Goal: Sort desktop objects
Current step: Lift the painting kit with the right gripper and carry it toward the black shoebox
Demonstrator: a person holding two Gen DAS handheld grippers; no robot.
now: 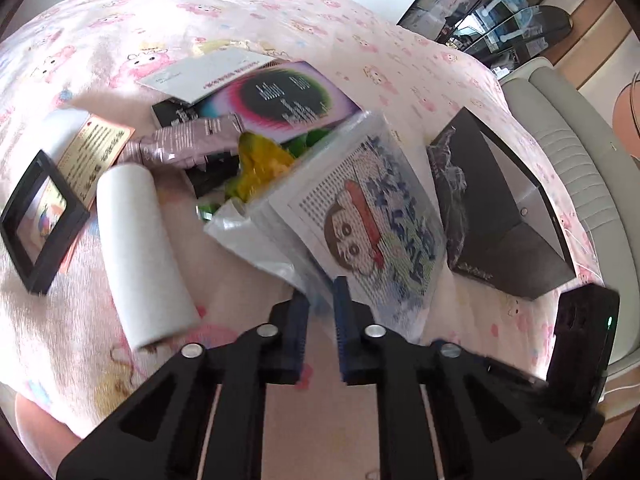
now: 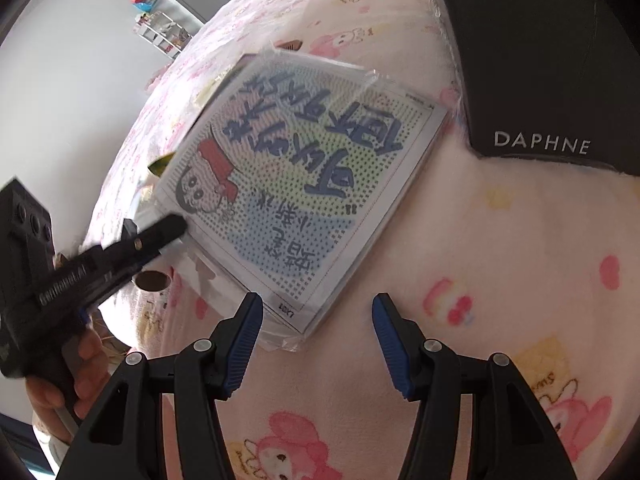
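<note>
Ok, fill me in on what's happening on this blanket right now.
A person is sorting clutter on a pink cartoon blanket with two tools. The left hand-held gripper is pinching the plastic-wrapped cartoon craft kit at its corner, tilting it up off the pile. The right hand-held gripper hangs open just short of the kit's near edge, holding nothing. A black Daphne box sits beside it.

Both views are bright, lit by diffuse daylight; shadows are soft and faint. Fisheye distortion bends straight lines strongly toward the dark circular borders. Glare whitens the plastic-wrapped kit [image 1: 372, 200] and washes out the pink blanket [image 1: 100, 40]. Motion blur smears the left gripper [image 2: 160, 228] in the right wrist view. Print on the black box [image 2: 540, 80] stays legible.
</note>
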